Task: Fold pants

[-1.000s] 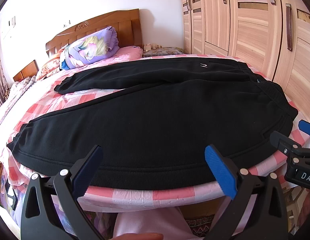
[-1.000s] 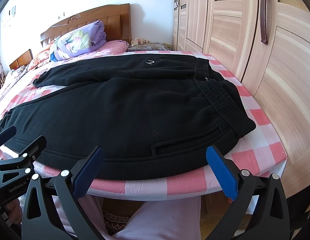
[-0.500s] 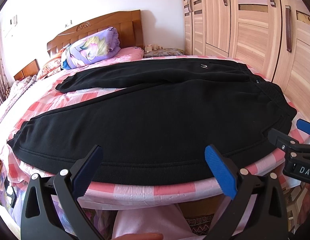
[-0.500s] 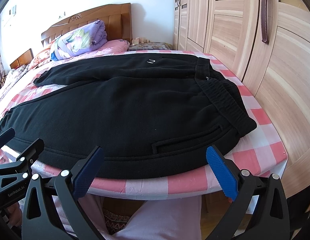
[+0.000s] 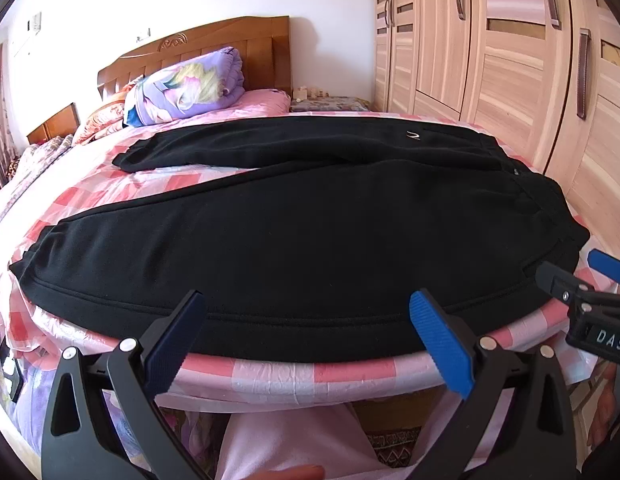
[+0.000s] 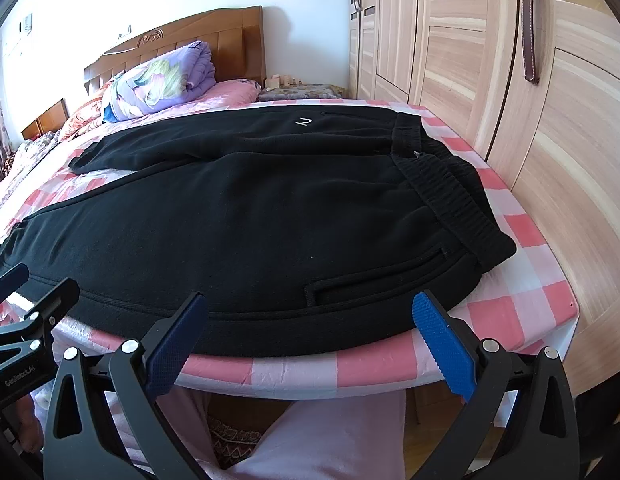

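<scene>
The left hand-held gripper (image 5: 308, 342) hangs with jaws spread wide, holding nothing, just short of the near hem of the black sweatpants (image 5: 302, 232). The right hand-held gripper (image 6: 310, 342) is equally agape, empty, before the pocket. The sweatpants lie flat ahead on the pink checked bed (image 6: 521, 300), waistband toward the wardrobe (image 6: 529, 92) at right.

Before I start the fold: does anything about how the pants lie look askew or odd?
Mostly fine. The black pants lie flat on the checked bed sheet, legs splayed apart in a V rather than stacked. The waistband is bunched. The near edge sits close to the bed's edge. Both grippers, left and right, hover open.
</scene>
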Motion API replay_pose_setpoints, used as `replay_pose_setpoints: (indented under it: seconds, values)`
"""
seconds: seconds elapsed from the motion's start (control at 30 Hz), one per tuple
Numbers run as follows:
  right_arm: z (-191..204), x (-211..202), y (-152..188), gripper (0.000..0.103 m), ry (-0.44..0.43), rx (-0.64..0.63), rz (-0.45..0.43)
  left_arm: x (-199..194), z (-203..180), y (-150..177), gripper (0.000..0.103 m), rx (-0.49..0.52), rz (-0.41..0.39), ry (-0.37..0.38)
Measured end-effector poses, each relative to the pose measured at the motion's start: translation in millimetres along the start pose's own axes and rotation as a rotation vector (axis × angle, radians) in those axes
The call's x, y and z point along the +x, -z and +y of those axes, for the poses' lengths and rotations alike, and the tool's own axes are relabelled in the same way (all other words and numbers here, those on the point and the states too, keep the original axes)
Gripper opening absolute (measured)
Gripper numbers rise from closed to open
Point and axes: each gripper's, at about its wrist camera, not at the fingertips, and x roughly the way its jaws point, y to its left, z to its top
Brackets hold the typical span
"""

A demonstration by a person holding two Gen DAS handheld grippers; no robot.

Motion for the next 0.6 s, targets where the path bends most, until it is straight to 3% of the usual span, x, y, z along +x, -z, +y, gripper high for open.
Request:
replay_pose_setpoints:
  seconds: [0.17, 0.33, 0.47, 0.53, 0.6]
  values:
    - [-5.3, -0.6, -6.0, 0.099, 0.001, -0.014, -0.055, -2.4, 1.7, -3.2, 0.102, 0.015, -0.020, -0.043]
    - [-13.2, -2.6, -27.7, 0.099, -0.046, -0.074, -0.128, 1.9, 9.5, -13.4, 0.102, -0.008, -0.013, -0.025]
    - [-21.2, 9.9, -62.9, 0.099, -0.162, -0.146, -0.184, 10.9, 14.8, -30.4, 0.102, 0.011, -0.014, 0.119]
    - [-23.9, 25.9, -84.4, 0.099, -0.212, -0.170, -0.163, 27.4, 21.8, -47.1, 0.102, -0.009, 0.048, 0.303]
    - [-27.2, 45.0, -109.7, 0.099, -0.229, -0.182, -0.121, 46.8, 28.1, -62.3, 0.102, -0.032, 0.119, 0.438]
